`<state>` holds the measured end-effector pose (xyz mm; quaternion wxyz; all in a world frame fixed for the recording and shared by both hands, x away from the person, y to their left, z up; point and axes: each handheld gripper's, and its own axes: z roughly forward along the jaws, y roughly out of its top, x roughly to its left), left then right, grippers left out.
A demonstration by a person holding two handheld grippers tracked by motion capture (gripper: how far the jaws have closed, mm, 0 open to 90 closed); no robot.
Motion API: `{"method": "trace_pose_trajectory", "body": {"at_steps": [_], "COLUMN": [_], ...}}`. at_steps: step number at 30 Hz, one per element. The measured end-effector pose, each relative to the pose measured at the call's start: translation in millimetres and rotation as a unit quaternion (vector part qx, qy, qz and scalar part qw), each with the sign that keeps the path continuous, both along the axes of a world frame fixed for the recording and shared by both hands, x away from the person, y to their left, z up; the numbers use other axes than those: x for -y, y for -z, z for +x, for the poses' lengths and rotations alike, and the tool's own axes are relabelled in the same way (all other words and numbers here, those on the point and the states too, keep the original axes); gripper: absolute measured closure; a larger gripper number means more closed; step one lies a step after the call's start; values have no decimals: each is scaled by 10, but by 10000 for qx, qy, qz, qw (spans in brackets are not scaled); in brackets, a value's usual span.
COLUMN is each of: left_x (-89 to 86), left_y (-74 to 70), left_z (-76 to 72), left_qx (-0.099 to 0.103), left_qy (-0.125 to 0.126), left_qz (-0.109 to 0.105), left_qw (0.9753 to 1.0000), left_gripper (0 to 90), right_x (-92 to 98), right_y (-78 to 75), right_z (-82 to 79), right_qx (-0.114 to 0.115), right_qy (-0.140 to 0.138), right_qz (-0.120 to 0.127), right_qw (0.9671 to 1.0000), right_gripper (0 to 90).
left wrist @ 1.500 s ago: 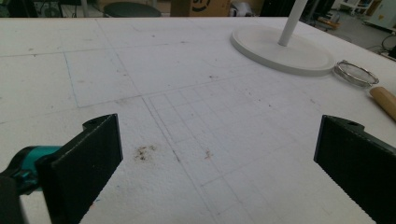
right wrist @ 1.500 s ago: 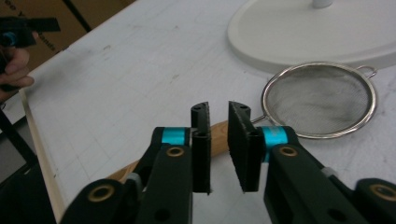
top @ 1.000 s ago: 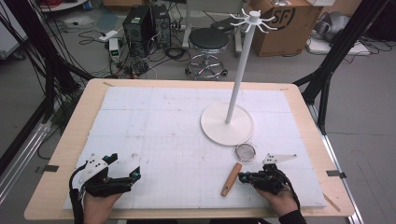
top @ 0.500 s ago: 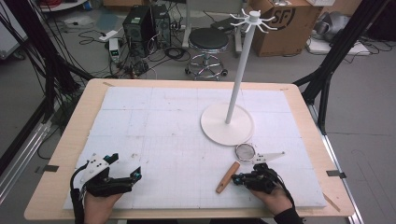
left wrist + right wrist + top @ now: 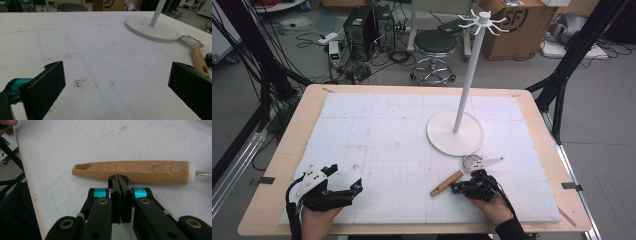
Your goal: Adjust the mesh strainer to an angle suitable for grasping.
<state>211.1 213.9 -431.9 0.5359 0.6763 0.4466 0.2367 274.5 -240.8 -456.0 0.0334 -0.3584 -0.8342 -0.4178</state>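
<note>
We see a small mesh strainer (image 5: 470, 162) with a wooden handle (image 5: 132, 172) lying flat on the white foam mat (image 5: 382, 140), its handle pointing toward the near left and its mesh bowl just beside the round base of the white hook stand (image 5: 455, 132). Our right tool (image 5: 455, 187) sits at the handle's near side; in the right gripper view its jaws are pressed together, their tips right against the handle's side and gripping nothing. The right hand (image 5: 489, 202) rests low on the mat, wrist toward the near edge. Our left tool (image 5: 347, 189) lies well apart on the near left, jaws spread wide and empty, the left hand (image 5: 317, 212) under it. The mat covers most of the wooden desk (image 5: 292, 145). Beyond the desk stand a black stool (image 5: 435, 45), a computer tower (image 5: 362, 25) and a cardboard box (image 5: 517, 25) on a grey floor.
</note>
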Motion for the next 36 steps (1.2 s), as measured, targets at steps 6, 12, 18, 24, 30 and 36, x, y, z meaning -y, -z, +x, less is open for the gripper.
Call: {"method": "trace_pose_trajectory", "body": {"at_steps": [6, 12, 18, 24, 30, 36], "left_x": [4, 5, 0, -6, -4, -11], "left_y": [1, 2, 0, -1, -2, 2], "left_z": [4, 1, -2, -5, -6, -6], "left_qx": [0, -20, -12, -15, -11, -29], "left_qy": [20, 35, 18, 28, 32, 8], "left_qz": [-5, -12, -19, -8, -6, -8], "left_qw": [10000, 10000, 10000, 10000, 10000, 10000], "left_gripper": [16, 16, 16, 16, 16, 16], "right_x": [-126, -178, -274, -363, -432, -432], "right_y": [-1, 5, 5, 2, 0, -1], "right_z": [57, 131, 219, 289, 342, 396], "right_qx": [35, -54, -43, -19, 106, 135], "right_qy": [6, -23, 5, 225, 476, 649], "right_qz": [-102, -43, -53, -93, -132, -85], "right_qw": [9999, 10000, 10000, 9997, 9987, 9978], "right_gripper": [897, 897, 897, 897, 897, 898]}}
